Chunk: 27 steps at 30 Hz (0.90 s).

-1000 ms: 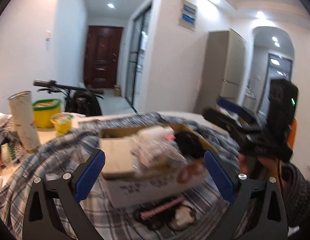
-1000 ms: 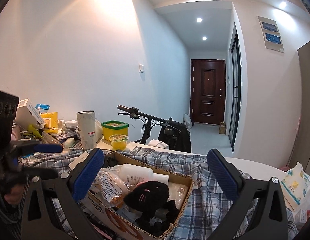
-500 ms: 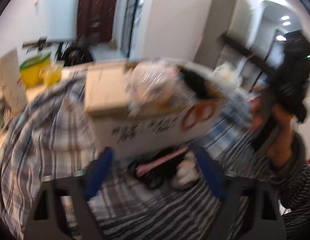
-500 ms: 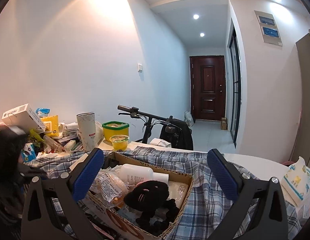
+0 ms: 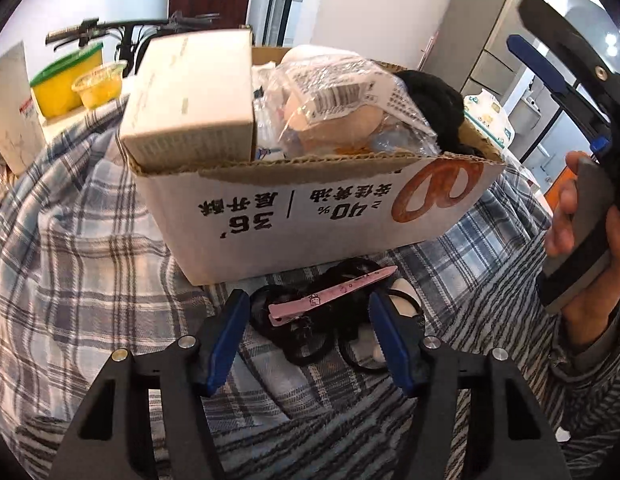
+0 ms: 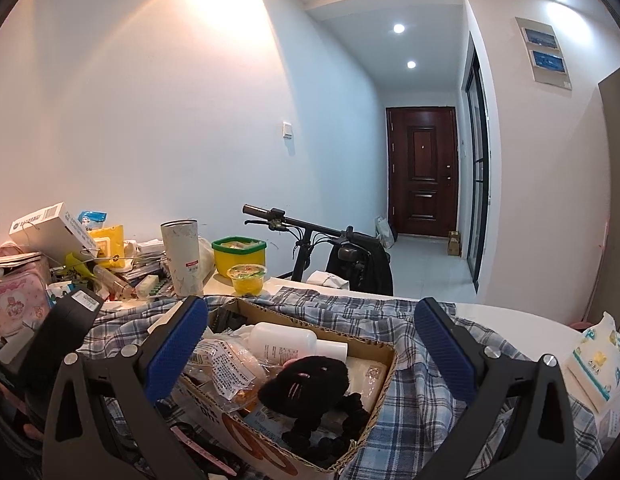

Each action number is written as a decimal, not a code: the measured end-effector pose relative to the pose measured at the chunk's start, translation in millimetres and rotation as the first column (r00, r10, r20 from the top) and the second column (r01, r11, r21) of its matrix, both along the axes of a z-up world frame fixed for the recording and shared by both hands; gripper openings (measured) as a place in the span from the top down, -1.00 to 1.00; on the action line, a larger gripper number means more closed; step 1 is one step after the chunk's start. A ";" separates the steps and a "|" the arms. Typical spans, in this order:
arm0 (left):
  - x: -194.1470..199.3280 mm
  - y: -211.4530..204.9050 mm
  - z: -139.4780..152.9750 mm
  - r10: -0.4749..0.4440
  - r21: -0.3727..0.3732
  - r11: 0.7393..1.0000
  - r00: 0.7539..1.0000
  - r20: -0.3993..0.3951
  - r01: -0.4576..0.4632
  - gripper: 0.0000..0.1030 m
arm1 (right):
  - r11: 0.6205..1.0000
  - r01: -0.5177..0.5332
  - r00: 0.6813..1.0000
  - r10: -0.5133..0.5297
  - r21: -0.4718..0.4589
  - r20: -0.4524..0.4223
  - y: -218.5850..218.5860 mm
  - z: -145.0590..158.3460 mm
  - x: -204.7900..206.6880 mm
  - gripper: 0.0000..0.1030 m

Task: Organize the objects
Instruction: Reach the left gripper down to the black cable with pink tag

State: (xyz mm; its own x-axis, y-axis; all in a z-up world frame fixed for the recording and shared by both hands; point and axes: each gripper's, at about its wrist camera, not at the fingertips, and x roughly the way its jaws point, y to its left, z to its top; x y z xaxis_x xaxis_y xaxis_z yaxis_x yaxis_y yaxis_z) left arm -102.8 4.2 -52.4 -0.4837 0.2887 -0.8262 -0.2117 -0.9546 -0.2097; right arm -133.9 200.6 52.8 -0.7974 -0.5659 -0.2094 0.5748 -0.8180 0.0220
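Note:
A pink hair clip (image 5: pixel 334 292) lies on a tangle of black hair ties (image 5: pixel 305 340) on the plaid cloth, just in front of a cardboard box (image 5: pixel 310 216). My left gripper (image 5: pixel 310 332) points down over this pile. Its jaws are closing, with the clip and ties between the blue pads, which do not press on them. The box holds a white carton (image 5: pixel 189 92), a bagged bun (image 5: pixel 334 108), a white bottle (image 6: pixel 285 338) and a black plush (image 6: pixel 305 380). My right gripper (image 6: pixel 310 344) hovers wide open behind the box, with nothing between its fingers.
A plaid cloth (image 5: pixel 89 240) covers the table. Behind the box stand a tumbler (image 6: pixel 182 256), a yellow tub (image 6: pixel 238 254) and a jelly cup (image 6: pixel 247 278). Clutter and a pink bag (image 6: pixel 13 300) fill the left. A bicycle (image 6: pixel 330 240) leans beyond; a tissue pack (image 6: pixel 594 364) lies at the right.
My left gripper has tipped down and sunk from box height to the hair clip pile in front of the box, and its jaws have narrowed. The right gripper has stayed still.

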 end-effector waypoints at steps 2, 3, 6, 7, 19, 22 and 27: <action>-3.9 -1.4 -4.9 0.016 -0.009 1.000 1.000 0.019 -0.015 -0.26 | 1.000 -0.004 1.000 0.004 0.002 0.005 -1.0 -0.3 -0.3 -1.00; -4.9 -2.2 -6.7 0.017 -0.004 1.000 0.999 0.029 -0.017 -0.25 | 1.000 -0.006 1.000 0.006 0.006 0.006 -1.7 -0.4 -0.2 -1.00; -5.9 -3.0 -8.4 0.013 0.010 1.000 0.999 0.033 -0.013 -0.24 | 1.000 -0.010 1.000 0.010 0.017 0.006 -4.6 -1.2 0.3 -1.00; -6.6 -3.0 -8.8 0.013 0.009 1.000 0.999 0.036 -0.013 -0.24 | 1.000 -0.011 1.000 0.011 0.021 0.006 -5.9 -1.3 0.3 -1.00; -19.4 -1.3 -13.2 0.017 0.007 1.000 0.997 0.071 -0.017 -0.20 | 0.998 -0.018 1.000 0.017 0.056 0.011 -13.3 -5.4 -0.3 -1.00; -17.1 0.4 -12.9 0.011 -0.001 1.000 0.998 0.058 -0.011 0.12 | 0.998 -0.020 1.000 0.019 0.059 0.015 -14.3 -6.2 -0.6 -1.00; -9.4 -5.7 -8.3 0.019 0.046 0.999 1.000 0.024 -0.020 0.56 | 0.998 -0.019 1.000 0.019 0.058 0.013 -14.4 -6.5 0.2 -1.00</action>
State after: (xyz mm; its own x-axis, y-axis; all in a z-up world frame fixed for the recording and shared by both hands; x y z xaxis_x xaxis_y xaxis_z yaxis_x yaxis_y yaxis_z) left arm -112.2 -1.6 -60.7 -0.4698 0.3173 -0.8238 -0.1876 -0.9477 -0.2581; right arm -133.7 186.2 46.3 -0.7839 -0.5674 -0.2522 0.5901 -0.8071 -0.0185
